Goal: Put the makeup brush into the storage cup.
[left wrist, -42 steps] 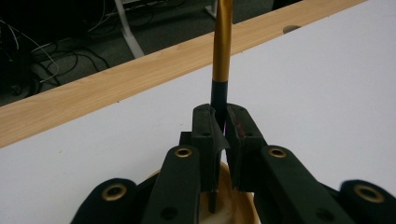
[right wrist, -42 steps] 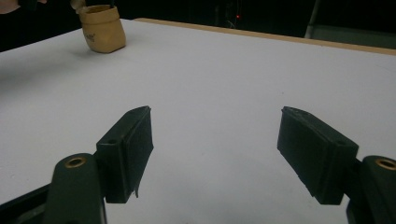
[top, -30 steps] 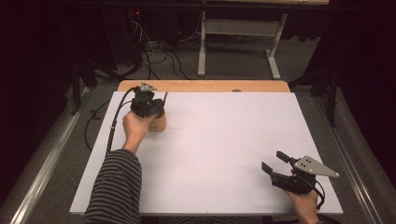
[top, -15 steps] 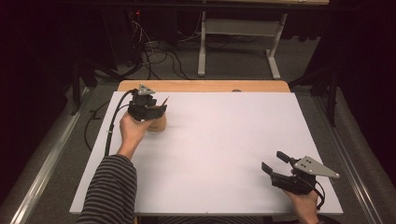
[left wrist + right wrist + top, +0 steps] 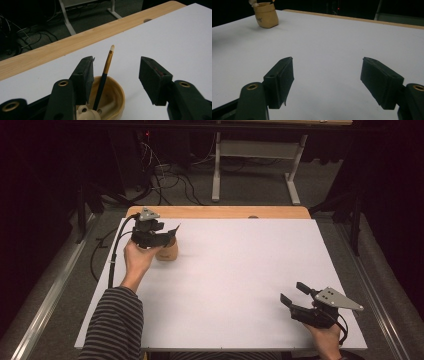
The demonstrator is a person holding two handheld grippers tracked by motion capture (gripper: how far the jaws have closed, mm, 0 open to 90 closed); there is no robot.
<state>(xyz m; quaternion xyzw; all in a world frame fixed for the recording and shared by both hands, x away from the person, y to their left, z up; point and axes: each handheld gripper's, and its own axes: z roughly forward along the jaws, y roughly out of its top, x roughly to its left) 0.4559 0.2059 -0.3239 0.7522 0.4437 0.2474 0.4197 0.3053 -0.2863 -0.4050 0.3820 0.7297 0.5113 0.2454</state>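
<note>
Far left on the white table (image 5: pixel 240 285): a small tan cup (image 5: pixel 167 251), rounded and open-topped, holding one slim brush (image 5: pixel 104 75). Dark lower handle, amber upper part, pale rounded tip pointing up and leaning slightly to the right in the left gripper view. Something cream-coloured beside it at the cup's rim, too cropped to identify.

Poised just above the cup, the left gripper (image 5: pixel 115 75), jaws spread wide, one on each side of the brush and touching neither it nor, as far as can be told, the cup. Held in a hand with a striped sleeve (image 5: pixel 117 325) behind it.

Near right, well apart from the cup, the right gripper (image 5: pixel 297 295), jaws likewise spread wide, holding nothing, hovering low over bare table.

Judged from this: early in the job. Approach to the brush done, jaws lined up around the handle. Left to do: closing on the brush, lifting it clear of the cup, and whatever comes after. Nothing gripped yet by either tool.
</note>
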